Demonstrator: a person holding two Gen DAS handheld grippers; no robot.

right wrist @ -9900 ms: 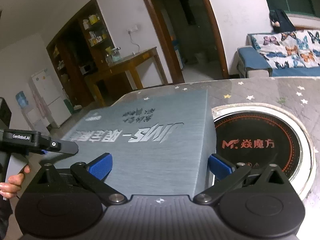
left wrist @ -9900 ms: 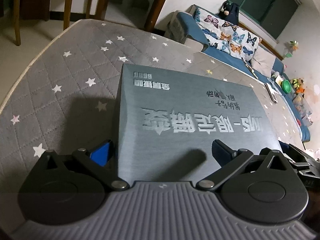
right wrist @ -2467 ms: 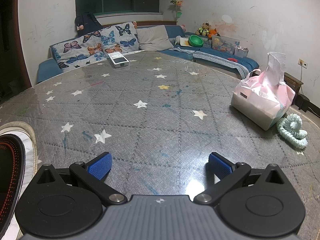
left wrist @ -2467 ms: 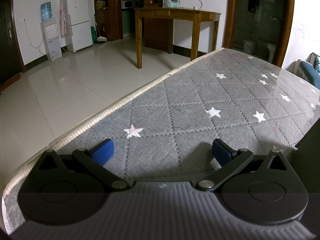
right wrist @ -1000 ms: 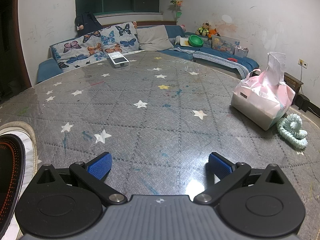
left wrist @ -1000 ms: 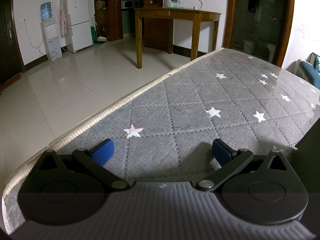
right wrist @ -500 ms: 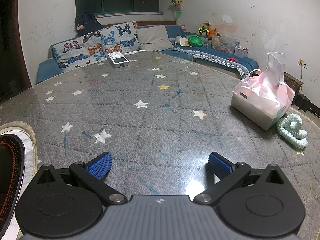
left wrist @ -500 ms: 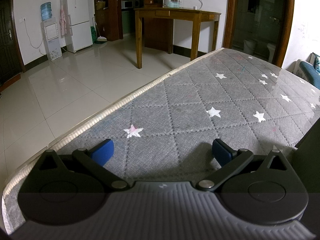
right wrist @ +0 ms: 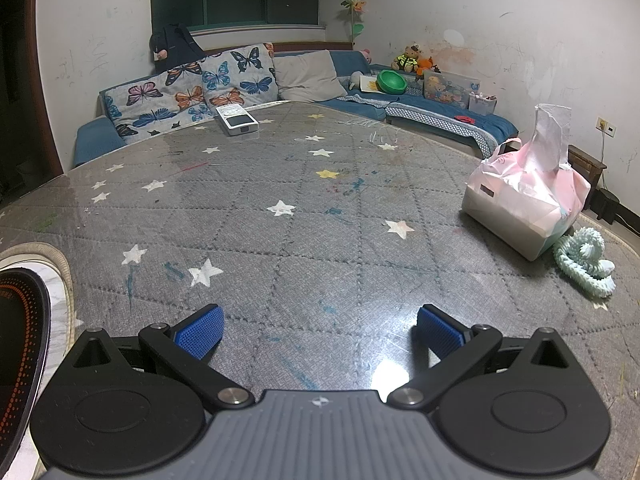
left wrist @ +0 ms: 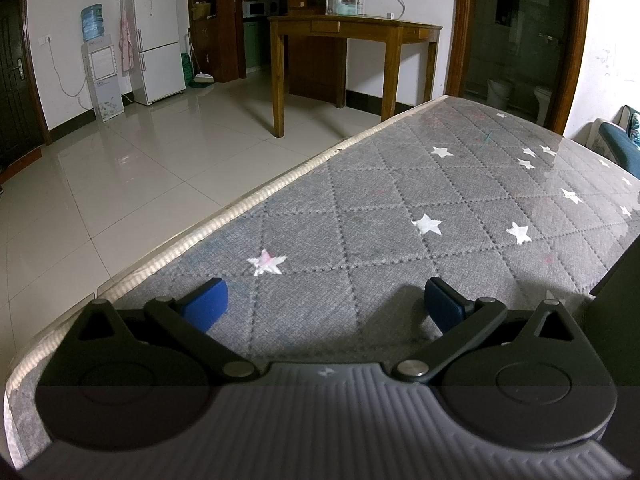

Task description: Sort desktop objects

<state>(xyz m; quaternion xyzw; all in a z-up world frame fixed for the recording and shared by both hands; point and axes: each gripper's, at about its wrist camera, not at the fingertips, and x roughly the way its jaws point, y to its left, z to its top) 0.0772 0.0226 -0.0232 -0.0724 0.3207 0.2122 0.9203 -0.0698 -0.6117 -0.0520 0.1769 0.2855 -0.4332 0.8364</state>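
In the left wrist view I am holding the left claw [left wrist: 324, 300] low over the grey star-patterned table [left wrist: 400, 208], its blue pads spread wide with nothing between them. Nothing to sort is lying ahead of it here, only bare mat running to the table's edge. At the right border a dark box [left wrist: 616, 300] is cutting into view; I am seeing just one corner of it, so I cannot tell its size or what it is resting against. It is looking stiff and flat-sided, so I am judging it would want a hold across an edge rather than on a face.

In the right wrist view I am keeping the right claw [right wrist: 318, 330] released too, pads apart over empty mat. The things to sort are sitting well ahead: a pink tissue pack [right wrist: 524, 200] at the right, with a mint rope toy [right wrist: 584, 258] just beside it, and a white device [right wrist: 237, 120] near the far edge. I am expecting the pack to be light and soft, crushing under a hard squeeze, so I would pinch its firmer lower body, not the loose wrapper on top. The rope toy is looking limp; a coil should give good grip. A round black hob [right wrist: 20, 340] is being cut off at the left
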